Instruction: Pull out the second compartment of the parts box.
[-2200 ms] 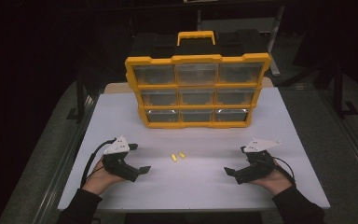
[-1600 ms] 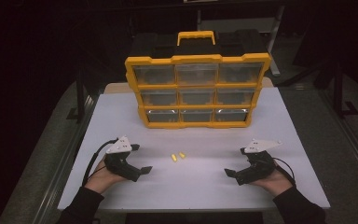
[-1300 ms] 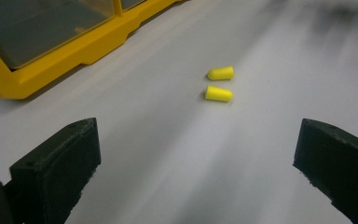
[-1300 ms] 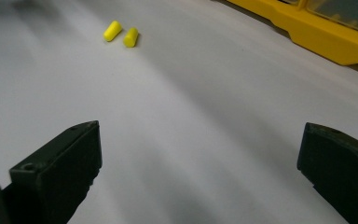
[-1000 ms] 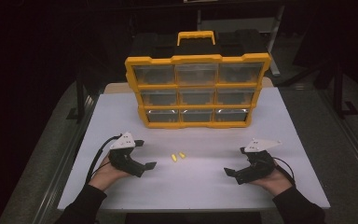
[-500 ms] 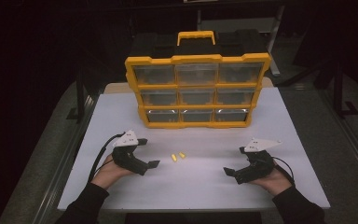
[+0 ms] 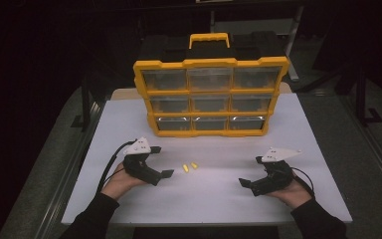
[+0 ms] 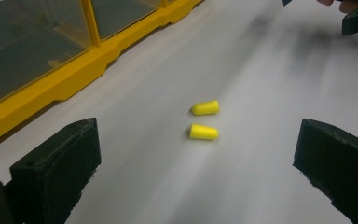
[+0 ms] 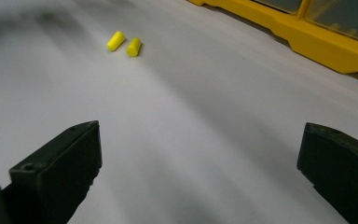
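I have the left gripper low over the white tabletop, its two black jaws spread wide with nothing between them. Just ahead of its jaws lie the two small yellow foam earplugs, side by side and barely apart, each resting on its side on the bare surface; the nearer one sits almost centred between my jaws, the farther one just beyond it. Off to the left of this gripper stands the yellow plastic organiser case with clear drawers, upright on the table, its base close to the earplugs but not touching them.

My right gripper also rests low over the table, jaws held wide apart and empty. From its side the earplugs lie well ahead and towards the left, with the yellow case ahead on the right. The two grippers face each other across the earplugs.
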Available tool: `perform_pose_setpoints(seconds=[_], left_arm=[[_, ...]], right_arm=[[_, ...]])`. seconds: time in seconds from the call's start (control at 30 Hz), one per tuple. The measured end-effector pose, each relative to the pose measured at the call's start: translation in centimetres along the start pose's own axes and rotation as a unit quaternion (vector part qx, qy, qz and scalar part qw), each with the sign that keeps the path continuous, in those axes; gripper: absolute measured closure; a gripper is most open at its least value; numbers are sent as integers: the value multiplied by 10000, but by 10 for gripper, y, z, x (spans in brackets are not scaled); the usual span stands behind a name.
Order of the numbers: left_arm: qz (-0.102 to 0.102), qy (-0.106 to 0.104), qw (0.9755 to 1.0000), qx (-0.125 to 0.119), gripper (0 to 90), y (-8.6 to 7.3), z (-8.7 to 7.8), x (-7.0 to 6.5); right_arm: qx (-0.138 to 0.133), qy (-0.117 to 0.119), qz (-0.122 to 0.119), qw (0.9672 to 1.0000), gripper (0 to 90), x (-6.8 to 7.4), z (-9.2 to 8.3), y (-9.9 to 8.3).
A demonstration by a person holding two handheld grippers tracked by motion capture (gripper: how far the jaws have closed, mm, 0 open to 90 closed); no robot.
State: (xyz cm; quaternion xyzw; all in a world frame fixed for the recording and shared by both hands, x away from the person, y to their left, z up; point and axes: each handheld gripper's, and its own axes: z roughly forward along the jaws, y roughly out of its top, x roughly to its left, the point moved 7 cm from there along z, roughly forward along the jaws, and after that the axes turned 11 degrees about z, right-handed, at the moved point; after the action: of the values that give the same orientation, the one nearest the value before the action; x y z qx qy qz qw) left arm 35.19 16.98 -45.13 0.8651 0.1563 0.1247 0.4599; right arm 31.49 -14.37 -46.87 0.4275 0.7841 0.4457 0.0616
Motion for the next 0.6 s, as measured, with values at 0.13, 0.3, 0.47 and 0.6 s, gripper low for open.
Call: perform_pose_setpoints(seconds=[0.13, 0.3, 0.47, 0.6], left_arm=[[14, -14, 10000, -8, 2, 2, 3, 0], [27, -19, 10000, -25, 2, 5, 5, 1], [10, -9, 10000, -63, 2, 8, 6, 2], [8, -20, 10000, -95, 2, 12, 9, 2]], right_arm=[[-3, 17, 15, 10000, 0, 0, 0, 0], [-27, 20, 15, 10000, 0, 0, 0, 1], [14, 47, -3, 10000, 0, 1, 1, 0], [16, 62, -12, 10000, 0, 2, 1, 0]])
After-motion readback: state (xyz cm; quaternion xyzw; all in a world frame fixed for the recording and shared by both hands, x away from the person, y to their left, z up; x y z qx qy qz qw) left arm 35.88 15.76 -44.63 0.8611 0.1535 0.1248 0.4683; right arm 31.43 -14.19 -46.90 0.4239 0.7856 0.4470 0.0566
